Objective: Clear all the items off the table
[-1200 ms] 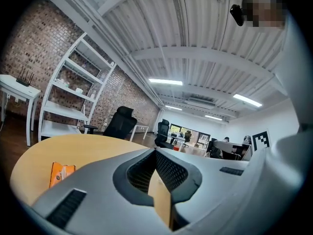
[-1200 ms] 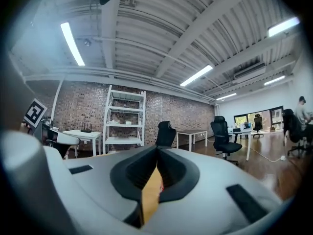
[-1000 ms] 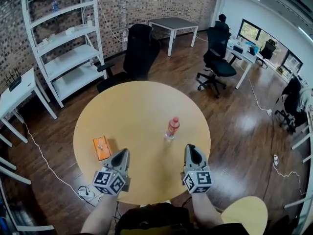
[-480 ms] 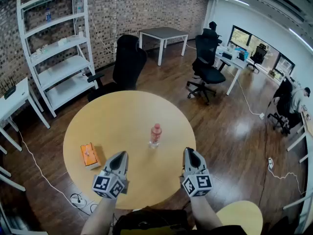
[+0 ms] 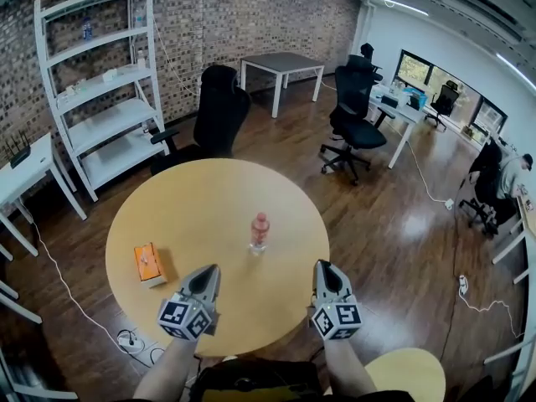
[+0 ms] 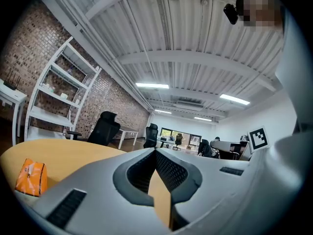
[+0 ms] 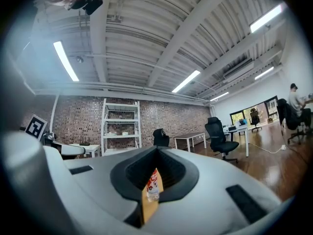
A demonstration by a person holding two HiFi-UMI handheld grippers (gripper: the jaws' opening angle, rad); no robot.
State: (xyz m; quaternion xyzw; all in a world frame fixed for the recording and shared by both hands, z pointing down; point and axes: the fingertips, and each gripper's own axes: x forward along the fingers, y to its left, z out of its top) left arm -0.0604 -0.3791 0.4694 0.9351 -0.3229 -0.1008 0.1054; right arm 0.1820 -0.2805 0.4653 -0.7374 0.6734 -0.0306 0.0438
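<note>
On the round wooden table [image 5: 219, 198], a red-labelled bottle [image 5: 259, 231] stands upright at mid-frame, and an orange packet [image 5: 149, 264] lies near the table's left edge. At the lower edge, the left gripper [image 5: 208, 272] and right gripper [image 5: 322, 268] are fully closed, holding nothing.

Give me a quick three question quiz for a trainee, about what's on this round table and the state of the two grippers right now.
1. True or false: the left gripper and the right gripper are both shut and hold nothing.
2. What stands upright near the middle of the table? A: a bottle. B: a mug. C: a bowl.
3. Fill in: the orange box lies nearer the ___ gripper.

Key: 1 true; 2 A; 3 left.
</note>
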